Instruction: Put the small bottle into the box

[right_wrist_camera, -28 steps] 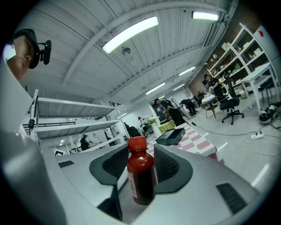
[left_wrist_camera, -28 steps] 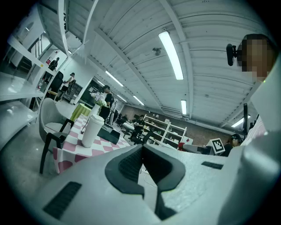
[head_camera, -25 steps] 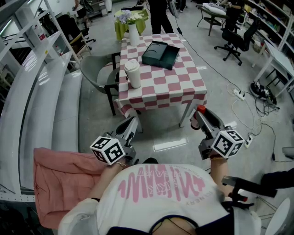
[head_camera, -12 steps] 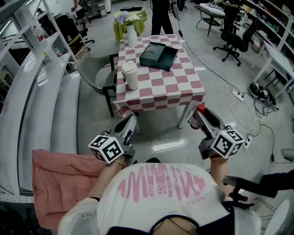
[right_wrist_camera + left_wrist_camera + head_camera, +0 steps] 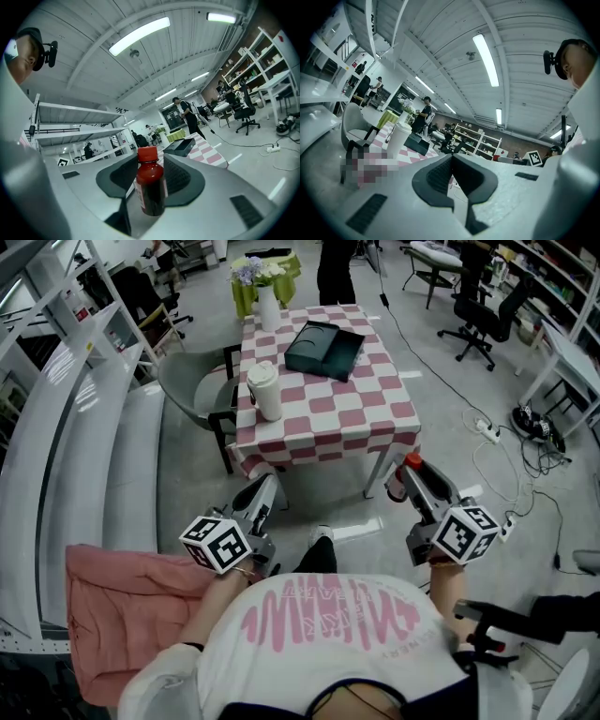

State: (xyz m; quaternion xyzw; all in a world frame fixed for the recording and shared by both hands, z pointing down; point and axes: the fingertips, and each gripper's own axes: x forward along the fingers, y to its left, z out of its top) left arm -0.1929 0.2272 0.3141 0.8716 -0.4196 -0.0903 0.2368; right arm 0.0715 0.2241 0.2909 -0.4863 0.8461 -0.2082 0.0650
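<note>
A small dark-red bottle (image 5: 150, 187) with a red cap sits upright between the jaws of my right gripper (image 5: 150, 180), which is shut on it. From the head view the bottle's red cap (image 5: 411, 462) shows at the tip of the right gripper (image 5: 409, 474), above the floor in front of the table. The dark green open box (image 5: 325, 350) lies on the far half of the checkered table (image 5: 328, 418); it also shows small in the right gripper view as the box (image 5: 179, 146). My left gripper (image 5: 263, 493) is shut with nothing in it, its pads (image 5: 440, 176) pressed together.
A tall white cup (image 5: 264, 390) stands on the table's near left part, a vase of flowers (image 5: 268, 298) at its far edge. A grey chair (image 5: 197, 390) is at the table's left. White shelving (image 5: 66, 427) runs along the left, cables and a power strip (image 5: 487, 432) lie on the right.
The view has crept a little closer to the table. A foot now shows on the floor between the grippers. Both grippers keep their hold and pose.
</note>
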